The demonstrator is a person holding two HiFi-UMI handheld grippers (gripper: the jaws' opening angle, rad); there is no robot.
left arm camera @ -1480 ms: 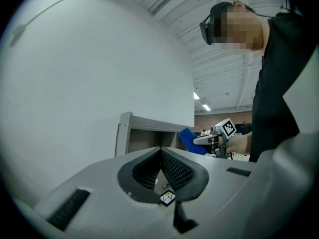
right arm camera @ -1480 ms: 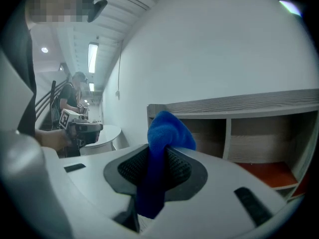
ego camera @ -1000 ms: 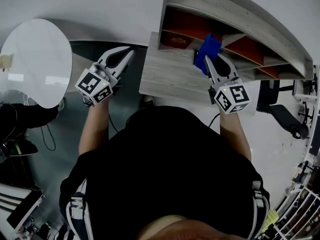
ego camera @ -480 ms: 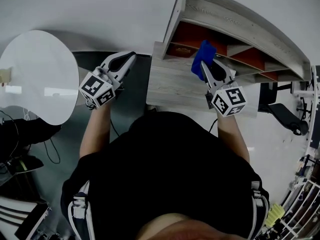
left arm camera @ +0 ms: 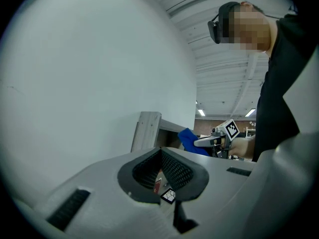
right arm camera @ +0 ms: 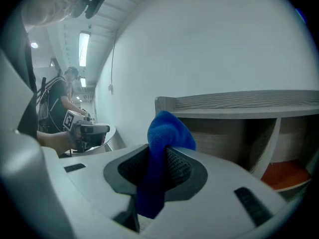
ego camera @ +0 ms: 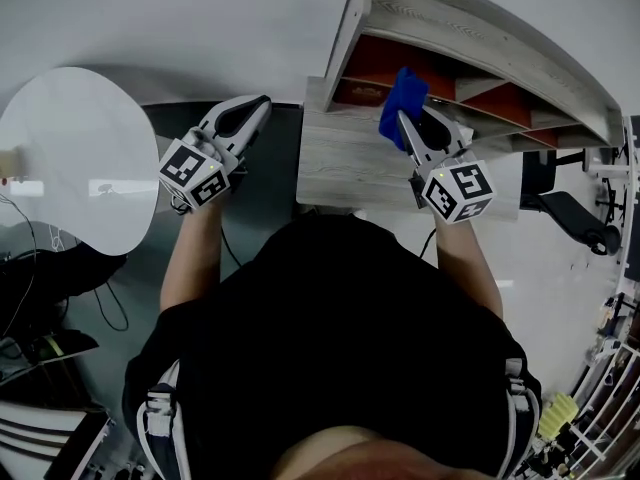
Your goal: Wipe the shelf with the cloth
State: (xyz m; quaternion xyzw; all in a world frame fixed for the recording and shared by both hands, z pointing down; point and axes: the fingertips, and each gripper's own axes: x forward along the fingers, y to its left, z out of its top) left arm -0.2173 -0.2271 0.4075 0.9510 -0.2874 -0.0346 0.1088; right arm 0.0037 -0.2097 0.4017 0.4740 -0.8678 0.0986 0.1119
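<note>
My right gripper [ego camera: 405, 120] is shut on a blue cloth [ego camera: 403, 94], which bunches above the jaw tips. It hovers over the grey wooden desk top [ego camera: 345, 158], in front of the left end of the wooden shelf [ego camera: 470, 23]. In the right gripper view the cloth [right arm camera: 167, 131] rises between the pads of the gripper [right arm camera: 162, 152], with the shelf [right arm camera: 239, 103] just beyond. My left gripper [ego camera: 250, 108] hangs left of the desk over the floor, shut with nothing in it. The left gripper view shows its jaws [left arm camera: 160, 152] closed and the cloth [left arm camera: 192, 141] far off.
The shelf's lower compartments have red-brown floors [ego camera: 390, 63]. A round white table [ego camera: 75, 158] stands to the left. A black chair [ego camera: 570, 213] is at the right, beyond the desk's edge. White wall runs behind the shelf. A person [right arm camera: 65, 91] stands in the background.
My right gripper has carried the cloth leftward along the shelf front, toward its left end. The left gripper has stayed about where it was.
</note>
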